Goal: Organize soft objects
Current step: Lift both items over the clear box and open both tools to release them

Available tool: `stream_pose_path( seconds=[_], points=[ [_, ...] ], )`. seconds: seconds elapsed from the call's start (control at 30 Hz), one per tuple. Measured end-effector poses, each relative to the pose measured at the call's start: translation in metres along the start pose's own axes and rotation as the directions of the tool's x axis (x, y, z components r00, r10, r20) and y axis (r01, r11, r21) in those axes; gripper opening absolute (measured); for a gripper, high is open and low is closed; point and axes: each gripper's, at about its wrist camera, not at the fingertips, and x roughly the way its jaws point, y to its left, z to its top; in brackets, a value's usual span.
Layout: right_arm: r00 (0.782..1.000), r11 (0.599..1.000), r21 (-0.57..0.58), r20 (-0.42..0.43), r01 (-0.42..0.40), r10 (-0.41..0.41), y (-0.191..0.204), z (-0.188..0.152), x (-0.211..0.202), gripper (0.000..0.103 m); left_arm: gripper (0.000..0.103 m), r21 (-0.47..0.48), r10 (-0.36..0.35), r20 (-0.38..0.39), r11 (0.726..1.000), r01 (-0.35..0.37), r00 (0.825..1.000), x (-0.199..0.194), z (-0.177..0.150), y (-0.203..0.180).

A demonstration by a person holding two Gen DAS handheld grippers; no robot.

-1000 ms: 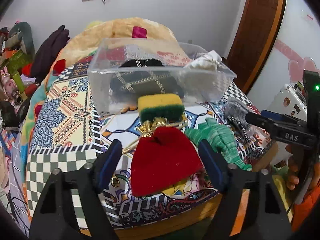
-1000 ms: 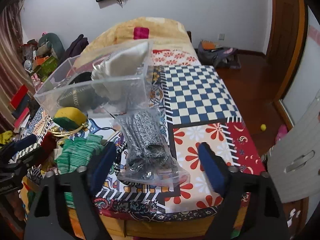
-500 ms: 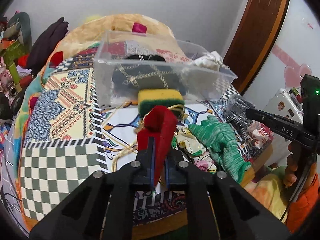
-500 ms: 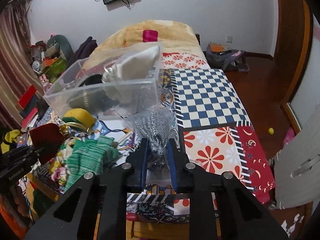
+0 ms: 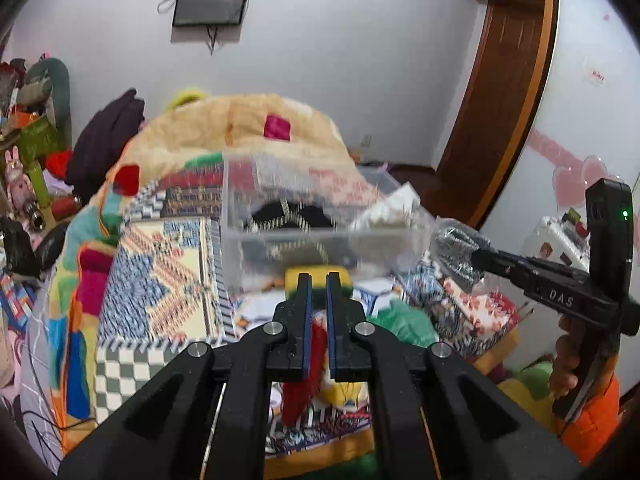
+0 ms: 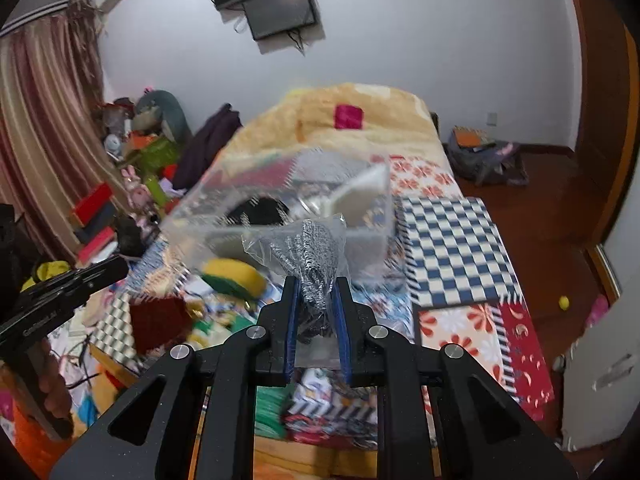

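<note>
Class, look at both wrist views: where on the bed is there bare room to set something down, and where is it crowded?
Free: the blue-checked quilt patch right of the clear bin, and the flowered patch nearer the edge. Crowded: in front of the bin, around the sponge, and the bin's own floor.

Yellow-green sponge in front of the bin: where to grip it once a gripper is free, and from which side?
Judgement: grip the sponge across its short width, on the two long side faces, coming from above. It lies flat on the quilt, yellow layer up, so the sides are exposed. The clear bin stands close behind it, so a low approach from the front looks crowded.
</note>
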Motion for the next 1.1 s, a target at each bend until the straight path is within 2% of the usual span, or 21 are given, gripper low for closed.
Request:
stream_pose_path(
  seconds=[0.2, 0.37, 0.43, 0.5, 0.6, 0.77, 0.87, 0.93, 0.97, 1.0, 1.1],
  points=[
    [0.998, 0.998, -0.050, 0.059, -0.027, 0.030, 0.021, 0.020, 0.000, 0.015, 0.005, 0.033, 0.015, 0.066, 0.999, -0.017, 0.998, -0.008, 0.020, -0.001],
    [0.997, 0.998, -0.064, 0.073, -0.028, 0.033, 0.028, 0.024, 0.007, 0.016, 0.008, 0.016, -0.011, 0.001, 1.000, 0.011, 1.000, 0.004, 0.011, 0.006],
    [0.997, 0.997, -0.063, 0.061, -0.033, 0.037, 0.028, 0.021, 0.011, 0.016, 0.019, 0.017, -0.005, -0.049, 1.000, 0.006, 0.999, 0.016, 0.001, 0.007],
    [0.998, 0.998, -0.061, 0.050, -0.033, 0.036, 0.025, 0.018, 0.011, 0.016, 0.042, 0.009, 0.012, -0.102, 1.000, -0.011, 0.995, 0.030, -0.012, 0.009],
    [0.998, 0.998, -0.047, 0.041, -0.034, 0.036, 0.020, 0.015, 0.012, 0.016, 0.049, 0.008, 0.021, -0.169, 1.000, -0.020, 0.985, 0.048, -0.027, 0.011],
    [0.999, 0.999, -0.034, 0.037, -0.035, 0.037, 0.020, 0.013, 0.009, 0.016, 0.049, 0.005, 0.022, -0.270, 1.000, -0.021, 0.962, 0.072, -0.052, 0.016],
    [0.999, 0.999, -0.032, 0.034, -0.038, 0.039, 0.020, 0.012, 0.009, 0.016, 0.049, 0.011, 0.018, -0.266, 1.000, -0.016, 0.964, 0.073, -0.059, 0.014],
    [0.999, 0.999, -0.033, 0.032, -0.040, 0.041, 0.021, 0.013, 0.008, 0.016, 0.039, 0.019, 0.008, -0.258, 1.000, -0.003, 0.966, 0.073, -0.060, 0.011],
    [0.999, 0.999, -0.033, 0.032, -0.041, 0.042, 0.021, 0.013, 0.008, 0.016, 0.028, 0.021, -0.006, -0.257, 1.000, 0.011, 0.966, 0.073, -0.061, 0.010],
    [0.999, 0.999, -0.035, 0.032, -0.041, 0.042, 0.022, 0.012, 0.008, 0.016, 0.023, 0.024, -0.014, -0.256, 0.999, 0.021, 0.966, 0.073, -0.062, 0.008],
    [0.999, 0.999, -0.035, 0.033, -0.036, 0.037, 0.023, 0.013, 0.008, 0.016, 0.015, 0.058, 0.007, -0.248, 0.998, 0.007, 0.969, 0.071, -0.063, 0.005]
  ],
)
